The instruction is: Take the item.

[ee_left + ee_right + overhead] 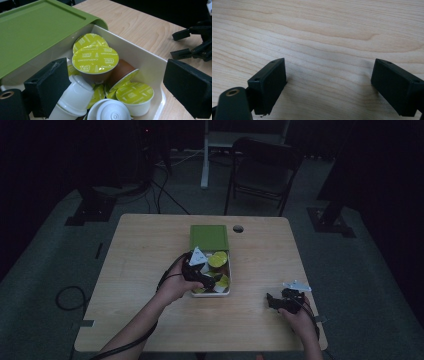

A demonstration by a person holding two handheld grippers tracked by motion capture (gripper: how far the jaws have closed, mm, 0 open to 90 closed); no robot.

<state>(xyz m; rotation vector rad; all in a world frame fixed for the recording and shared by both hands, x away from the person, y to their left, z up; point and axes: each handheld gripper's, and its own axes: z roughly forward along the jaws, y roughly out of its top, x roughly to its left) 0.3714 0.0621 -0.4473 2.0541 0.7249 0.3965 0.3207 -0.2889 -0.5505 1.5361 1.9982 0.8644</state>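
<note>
A white box (212,294) with its green lid (209,237) hinged back sits mid-table and holds several coffee capsules (218,259). My left gripper (211,280) hovers over the box's near end. Its wide-open jaws (116,72) straddle the pile and touch no capsule. Between them lie a brown capsule with a yellow-green foil top (95,60), another on its side (122,71), a white one with a foil top (135,97) and upturned white ones (75,97). My right gripper (273,301) rests low over the bare wood at the front right, open and empty (329,75).
The box wall (150,60) stands just inside the left gripper's right jaw. The green lid (37,32) slopes up behind the capsules. The right gripper (197,42) shows beyond the box. A cable hole (238,228) sits near the table's far edge; a chair (262,170) stands behind.
</note>
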